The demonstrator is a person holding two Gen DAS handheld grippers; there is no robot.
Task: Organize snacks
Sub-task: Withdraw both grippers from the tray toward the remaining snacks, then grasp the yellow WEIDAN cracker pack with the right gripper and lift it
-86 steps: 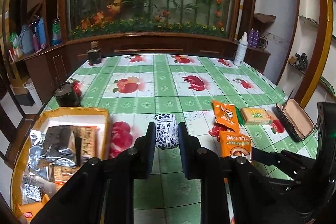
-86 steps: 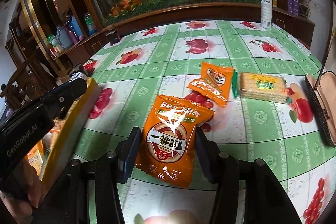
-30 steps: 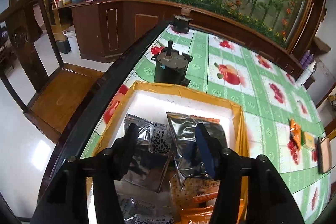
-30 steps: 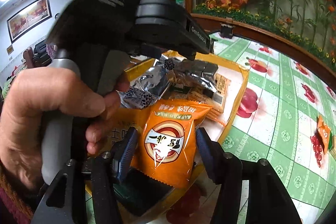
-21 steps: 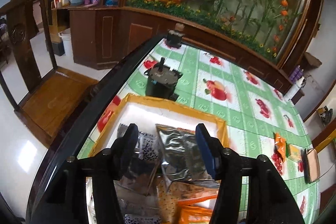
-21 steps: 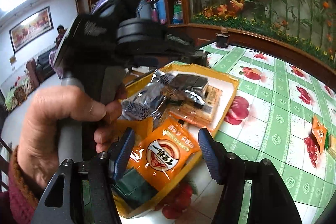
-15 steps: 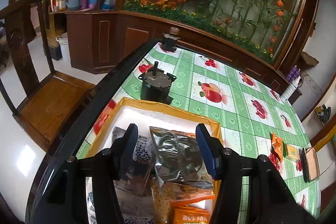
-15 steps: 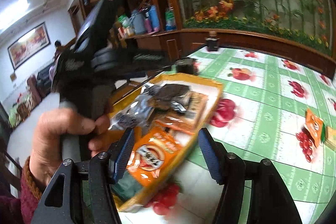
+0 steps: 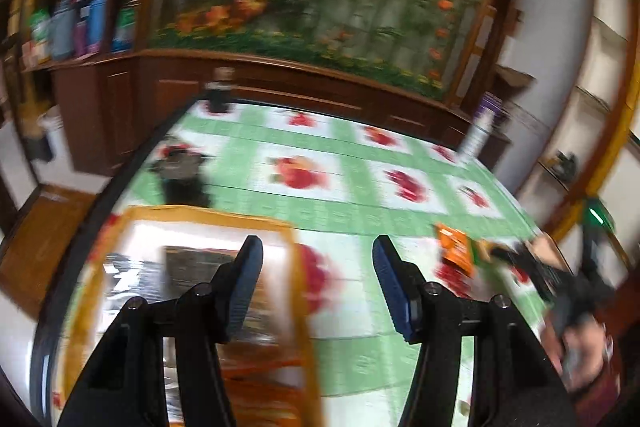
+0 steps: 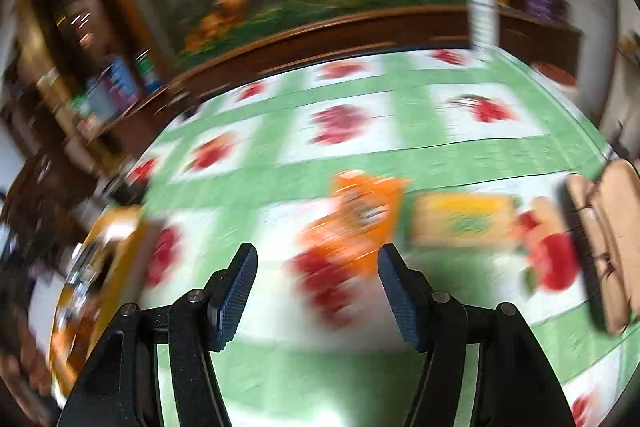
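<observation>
Both views are motion-blurred. My left gripper [image 9: 318, 267] is open and empty, above the right rim of the yellow tray [image 9: 298, 267] that holds several snack packets. My right gripper [image 10: 318, 271] is open and empty, above the table just in front of an orange snack packet [image 10: 360, 223]. A yellow-green biscuit pack [image 10: 464, 223] lies to the right of it. The orange packet [image 9: 454, 253] also shows in the left wrist view, with the right gripper's body behind it. The tray [image 10: 120, 247] is at the left in the right wrist view.
The table has a green and white cloth with fruit prints [image 10: 340, 155]. An open glasses case [image 10: 604, 247] lies at the right edge. A black jar [image 9: 182, 179] stands behind the tray, a white spray bottle [image 10: 482, 15] at the far edge.
Both grippers have swung right, away from the tray. The right gripper let the orange packet go into the tray and now faces the packets left on the table.
</observation>
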